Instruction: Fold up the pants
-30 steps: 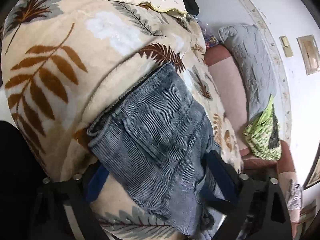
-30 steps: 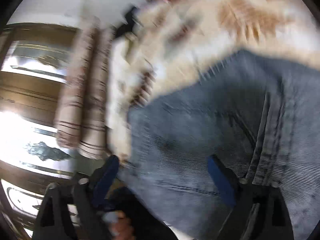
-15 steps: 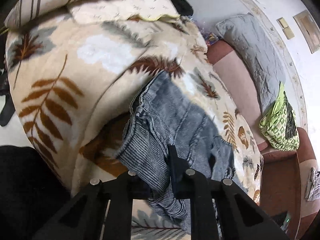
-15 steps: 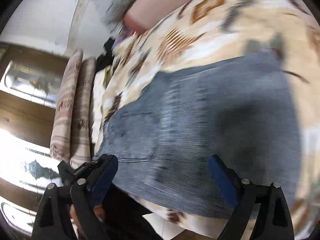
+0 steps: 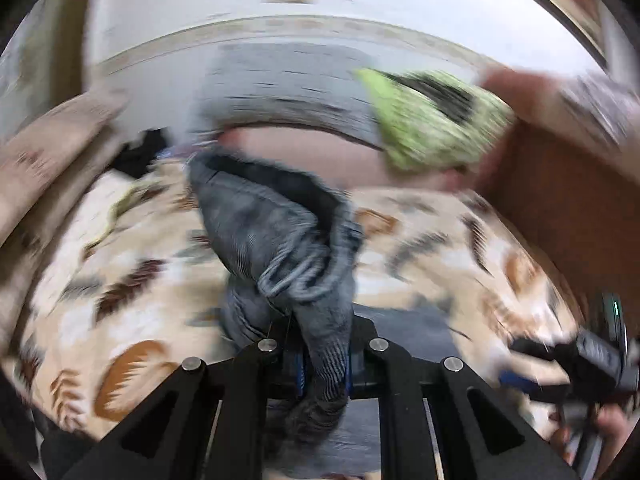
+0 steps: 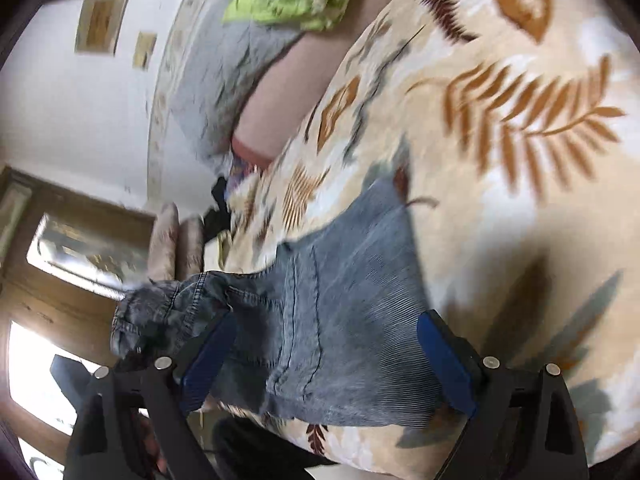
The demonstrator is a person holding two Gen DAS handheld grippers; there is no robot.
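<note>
Left view: motion blur smears nearly everything past my left claw.
Pants: the pinched fold hides my blue pads; the lower cloth is cut off by the bottom edge.
Right claw: a dark blur at the left view's right edge, state unreadable there.
Green cloth: pattern too smeared to read.
Blanket: its far end blurs out.

Heavy motion blur, fisheye-warped edges, bright window glare, soft shadows
</note>
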